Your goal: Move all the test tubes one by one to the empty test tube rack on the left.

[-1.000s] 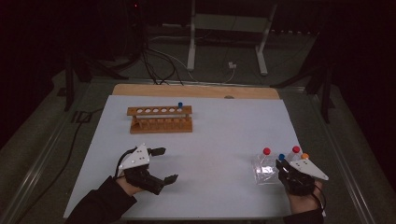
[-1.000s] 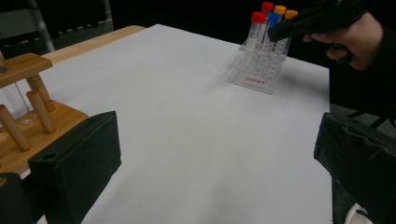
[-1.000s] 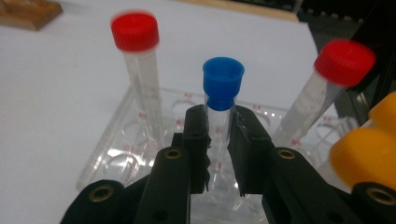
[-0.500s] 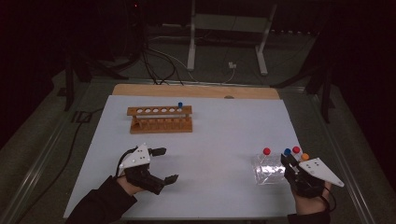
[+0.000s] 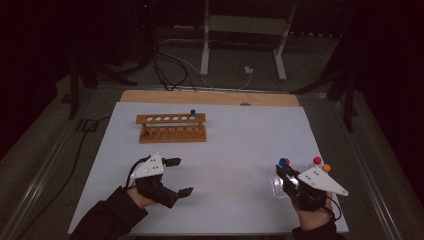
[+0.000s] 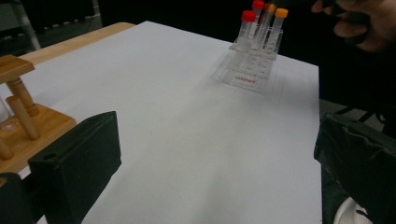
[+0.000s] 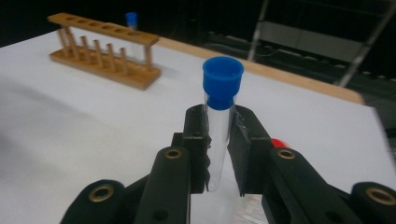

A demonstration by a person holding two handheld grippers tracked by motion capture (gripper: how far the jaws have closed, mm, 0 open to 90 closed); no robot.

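Right gripper view puts it right up close: the right gripper (image 7: 219,140) is clamped on a clear test tube with a blue cap (image 7: 222,109), pads squeezing the glass on both sides, tube standing upright with the cap poking out above the jaws. Just behind the jaws there's a bit of a red cap (image 7: 279,142).

From the high view, that gripper sits at the near right of the white table sheet (image 5: 235,150), over the clear plastic rack (image 5: 278,184), which has a red-capped and an orange-capped tube standing in it. The left gripper view shows the same rack with red lettering on its front and three red/orange caps sticking up.

Over on the near left, the left gripper (image 5: 179,176) has its jaws spread wide with nothing between them, hovering just above the sheet, well apart from both racks.

Farther back, toward the middle-left, is the wooden rack (image 5: 171,127), a row of holes along the top and one blue-capped tube (image 5: 192,114) standing in the hole at its right end. Behind the sheet a strip of wooden tabletop (image 5: 210,97) shows.
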